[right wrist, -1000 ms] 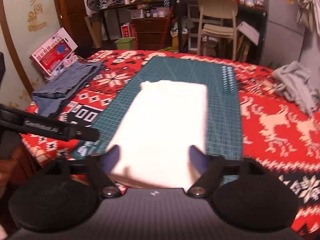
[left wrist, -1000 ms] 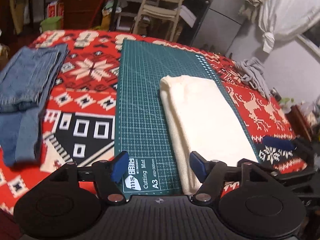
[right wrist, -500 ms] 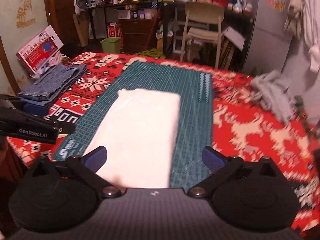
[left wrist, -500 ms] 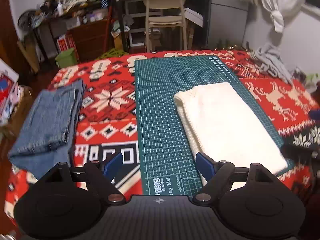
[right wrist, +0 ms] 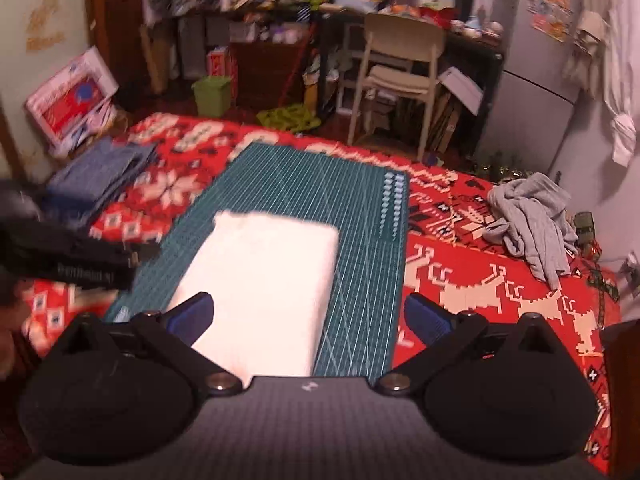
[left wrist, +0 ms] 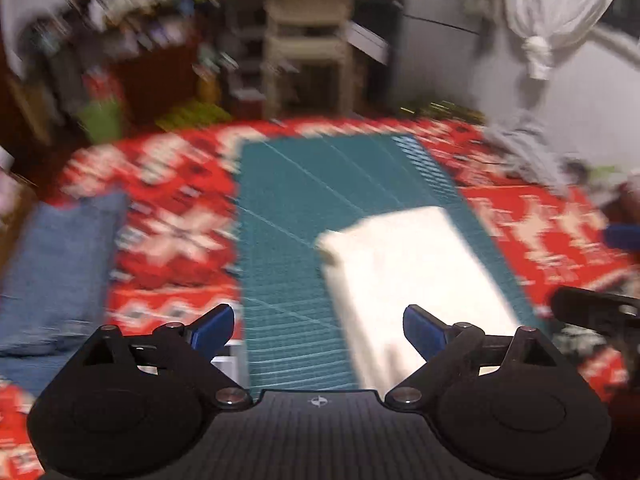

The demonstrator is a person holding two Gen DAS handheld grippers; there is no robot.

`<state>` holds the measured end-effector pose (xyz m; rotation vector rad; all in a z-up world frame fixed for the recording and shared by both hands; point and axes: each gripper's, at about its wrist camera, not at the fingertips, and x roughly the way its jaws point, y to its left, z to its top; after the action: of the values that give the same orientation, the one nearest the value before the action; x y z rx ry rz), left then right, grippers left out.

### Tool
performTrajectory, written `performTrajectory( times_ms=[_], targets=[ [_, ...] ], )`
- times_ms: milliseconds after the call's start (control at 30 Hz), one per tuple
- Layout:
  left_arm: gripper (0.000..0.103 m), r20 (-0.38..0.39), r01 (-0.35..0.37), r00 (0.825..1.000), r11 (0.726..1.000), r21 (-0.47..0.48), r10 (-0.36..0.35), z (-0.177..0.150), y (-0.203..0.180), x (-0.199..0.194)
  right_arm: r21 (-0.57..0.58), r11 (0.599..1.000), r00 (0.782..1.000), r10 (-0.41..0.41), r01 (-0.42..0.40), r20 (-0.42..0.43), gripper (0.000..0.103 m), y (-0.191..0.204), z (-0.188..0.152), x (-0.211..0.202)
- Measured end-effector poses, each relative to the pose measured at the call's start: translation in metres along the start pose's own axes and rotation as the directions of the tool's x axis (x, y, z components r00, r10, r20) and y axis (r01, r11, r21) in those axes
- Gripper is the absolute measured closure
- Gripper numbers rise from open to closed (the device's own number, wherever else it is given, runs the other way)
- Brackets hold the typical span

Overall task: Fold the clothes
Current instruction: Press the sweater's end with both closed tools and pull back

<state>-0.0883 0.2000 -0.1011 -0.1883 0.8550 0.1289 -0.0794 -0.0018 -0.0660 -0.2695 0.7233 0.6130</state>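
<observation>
a: the left gripper (left wrist: pixel 318 330) is seen with its jaws opening, nothing caught between them; the folded white garment (left wrist: pixel 412 276) is laid just ahead and to its right on the green cutting mat (left wrist: pixel 280 240).

b: the right gripper (right wrist: pixel 308 318) is spread wide and empty, the garment lying flat just ahead, under its left finger. folded jeans (right wrist: pixel 100 176) are spotted far left, a grey garment (right wrist: pixel 528 216) crumpled far right.

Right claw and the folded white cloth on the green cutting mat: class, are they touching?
Apart. The right wrist view shows the right claw wide open and raised, with the folded white cloth lying flat on the green cutting mat below, pressed by neither pad.
</observation>
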Motion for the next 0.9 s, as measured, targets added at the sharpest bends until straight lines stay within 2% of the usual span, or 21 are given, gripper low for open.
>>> performTrajectory(
  times_ms=[100,233,267,300,333,367,467,500,533,567,600,633,700,767,833,900],
  targets=[
    [0.014,-0.026,0.079,0.996,0.993,-0.084,-0.082,0.011,0.015,0.016,0.032,0.999,1.0,0.026,-0.025,-0.014,0.001,-0.007,0.013,0.014],
    [0.035,-0.053,0.171,0.982,0.971,-0.168,-0.183,0.023,0.034,0.039,-0.04,0.998,0.999,0.046,-0.046,-0.004,0.001,-0.006,0.026,0.036],
    [0.037,-0.055,0.189,0.978,0.963,-0.191,-0.203,0.026,0.038,0.044,-0.045,0.998,0.999,0.039,-0.039,-0.001,0.001,-0.005,0.028,0.042],
    [0.044,-0.057,0.207,0.973,0.955,-0.213,-0.223,0.028,0.042,0.05,-0.04,0.999,1.0,0.03,-0.03,-0.008,0.001,-0.005,0.031,0.048],
    [0.052,-0.063,0.227,0.967,0.945,-0.234,-0.248,0.03,0.045,0.056,-0.037,0.999,0.999,0.04,-0.04,-0.012,0.001,-0.006,0.034,0.055],
    [0.054,-0.069,0.248,0.959,0.935,-0.254,-0.273,0.031,0.048,0.061,-0.037,0.997,0.998,0.06,-0.06,-0.019,0.004,-0.006,0.037,0.062],
    [0.056,-0.085,0.308,0.933,0.898,-0.313,-0.35,0.034,0.056,0.079,-0.047,0.995,0.995,0.086,-0.088,-0.05,0.023,-0.004,0.044,0.082],
    [0.056,-0.089,0.327,0.923,0.884,-0.333,-0.375,0.035,0.059,0.084,-0.054,0.995,0.994,0.086,-0.089,-0.066,0.034,-0.003,0.046,0.089],
    [0.056,-0.09,0.348,0.912,0.873,-0.342,-0.399,0.036,0.06,0.089,-0.061,0.993,0.991,0.097,-0.103,-0.089,0.041,-0.002,0.049,0.096],
    [0.056,-0.089,0.368,0.903,0.863,-0.348,-0.421,0.036,0.061,0.092,-0.056,0.991,0.987,0.116,-0.123,-0.113,0.054,-0.002,0.052,0.103],
    [0.062,-0.085,0.386,0.894,0.854,-0.35,-0.439,0.036,0.061,0.094,-0.044,0.989,0.982,0.134,-0.141,-0.135,0.066,-0.002,0.053,0.109],
    [0.067,-0.084,0.398,0.888,0.847,-0.352,-0.452,0.036,0.062,0.097,-0.03,0.987,0.976,0.152,-0.159,-0.156,0.07,-0.002,0.053,0.115],
    [0.072,-0.077,0.399,0.889,0.846,-0.352,-0.452,0.035,0.063,0.099,0.0,0.981,0.962,0.188,-0.192,-0.197,0.087,-0.003,0.055,0.127],
    [0.082,-0.068,0.398,0.892,0.847,-0.354,-0.447,0.035,0.065,0.099,0.008,0.974,0.953,0.223,-0.226,-0.204,0.09,-0.001,0.054,0.133],
    [0.095,-0.047,0.426,0.879,0.826,-0.368,-0.474,0.032,0.07,0.098,0.006,0.967,0.947,0.251,-0.254,-0.2,0.09,0.003,0.054,0.137],
    [0.096,-0.027,0.443,0.873,0.816,-0.372,-0.486,0.03,0.073,0.096,0.0,0.964,0.943,0.259,-0.265,-0.209,0.09,0.008,0.054,0.143]
  ],
)
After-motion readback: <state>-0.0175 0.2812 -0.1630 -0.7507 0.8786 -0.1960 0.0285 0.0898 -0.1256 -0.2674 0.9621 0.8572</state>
